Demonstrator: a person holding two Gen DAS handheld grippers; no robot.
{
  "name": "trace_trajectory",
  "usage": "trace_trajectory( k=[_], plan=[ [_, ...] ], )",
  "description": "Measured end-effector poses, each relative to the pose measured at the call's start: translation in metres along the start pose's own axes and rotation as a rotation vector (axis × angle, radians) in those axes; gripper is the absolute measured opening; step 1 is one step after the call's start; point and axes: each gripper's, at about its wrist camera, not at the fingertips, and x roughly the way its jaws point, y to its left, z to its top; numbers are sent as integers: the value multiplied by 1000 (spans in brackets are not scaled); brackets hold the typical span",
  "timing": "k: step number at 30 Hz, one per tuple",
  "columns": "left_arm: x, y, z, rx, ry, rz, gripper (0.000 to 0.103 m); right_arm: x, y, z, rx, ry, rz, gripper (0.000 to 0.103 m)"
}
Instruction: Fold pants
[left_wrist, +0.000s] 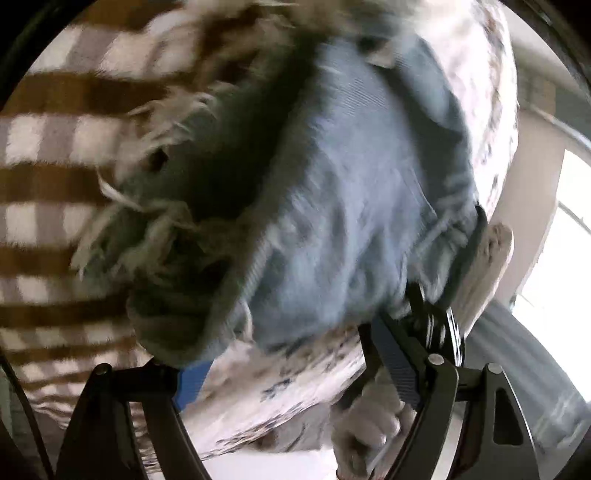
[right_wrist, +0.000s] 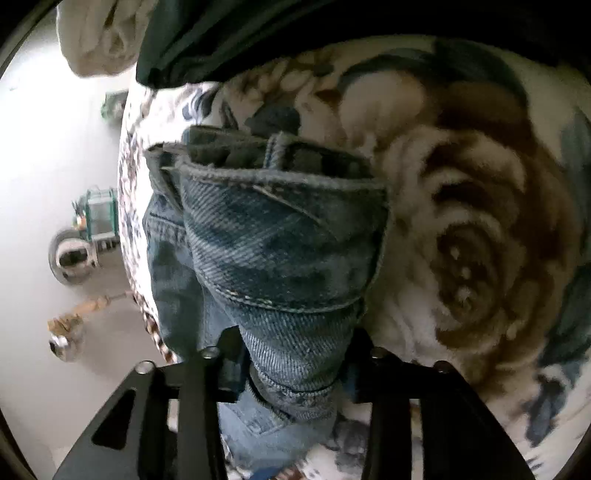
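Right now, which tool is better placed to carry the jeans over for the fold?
Probably the right tool: it is clamped on a bunched waistband end of the jeans. The left tool sits open at the frayed hem, gripping nothing visible, though that view is blurred.

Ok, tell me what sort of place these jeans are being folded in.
Most likely a bedroom at home, on a bed. The jeans lie on a soft blanket with a large rose print, a brown and white striped blanket lies alongside, and a bright window with pale walls shows behind.
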Motion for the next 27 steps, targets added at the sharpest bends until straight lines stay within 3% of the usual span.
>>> trace_trajectory(
  k=[5,7,8,12,13,14,15,16,17,19,23,27],
  plan=[
    [-10,10,5,-12,5,-24,80,-10,5,-6,-68,43,-9,64],
    [-11,14,3,-19,0,-23,80,-16,0,-10,-70,30,-5,80],
    [-12,18,4,-32,-3,-25,80,-17,-4,-10,-63,15,-4,83],
    [-13,29,5,-106,-60,-40,78,-10,-16,7,-17,-22,12,83],
    [-13,29,6,-106,-84,-48,67,-8,-16,13,-15,-35,19,83],
    [-15,28,7,-93,-100,-42,46,-7,-16,17,-17,-46,30,83],
    [-17,26,9,-69,-111,-24,36,-6,-13,21,-24,-67,41,84],
    [-18,25,12,-49,-114,-21,29,-6,-10,24,-34,-91,46,80],
    [-20,24,15,-31,-111,-22,25,-6,-6,28,-44,-114,39,61],
    [-27,17,16,36,-107,-4,20,-5,-1,31,-43,-121,18,43],
    [-52,-4,9,184,-92,13,13,-18,8,13,24,-172,44,32],
    [-87,-15,1,329,-108,42,12,-40,6,-34,132,-216,99,30]
  ],
)
